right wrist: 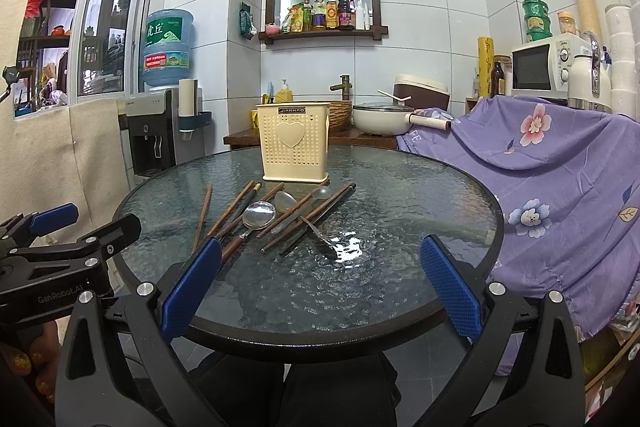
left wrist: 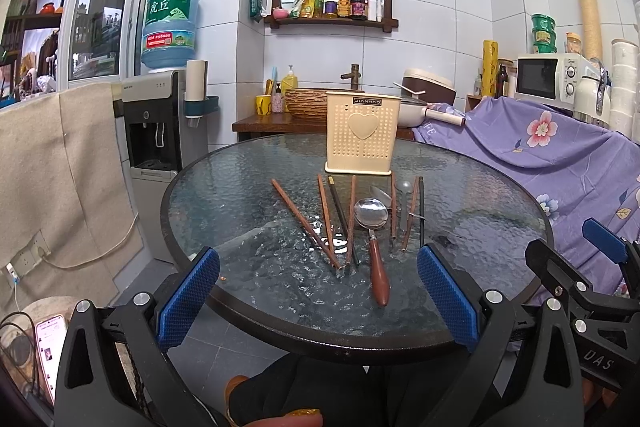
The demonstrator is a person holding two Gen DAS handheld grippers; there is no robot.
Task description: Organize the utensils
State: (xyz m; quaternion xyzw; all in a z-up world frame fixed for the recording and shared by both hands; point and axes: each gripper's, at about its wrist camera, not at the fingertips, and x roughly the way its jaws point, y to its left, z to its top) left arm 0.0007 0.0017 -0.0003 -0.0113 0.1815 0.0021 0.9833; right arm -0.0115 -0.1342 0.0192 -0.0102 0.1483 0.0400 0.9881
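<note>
Utensils [left wrist: 360, 223] lie loose on the round glass table [left wrist: 240, 195], just near of the cream holder [left wrist: 363, 133], which stands upright toward the far side. In the pile are several brown chopsticks [left wrist: 306, 223] fanned out at the left, a black chopstick [left wrist: 342, 219], a steel spoon [left wrist: 372, 213] with a wooden handle pointing near, a clear plastic spoon [left wrist: 403, 189] and more sticks at the right. Some of them cross or touch each other; none are in the holder.

Left gripper [left wrist: 318, 295] hovers at the near edge of the table, its blue pads spread wide with nothing between them. Right gripper [right wrist: 320, 287] hangs beside it to the right, also spread wide and empty. A purple floral cloth [right wrist: 560, 155] drapes furniture right of the table.
</note>
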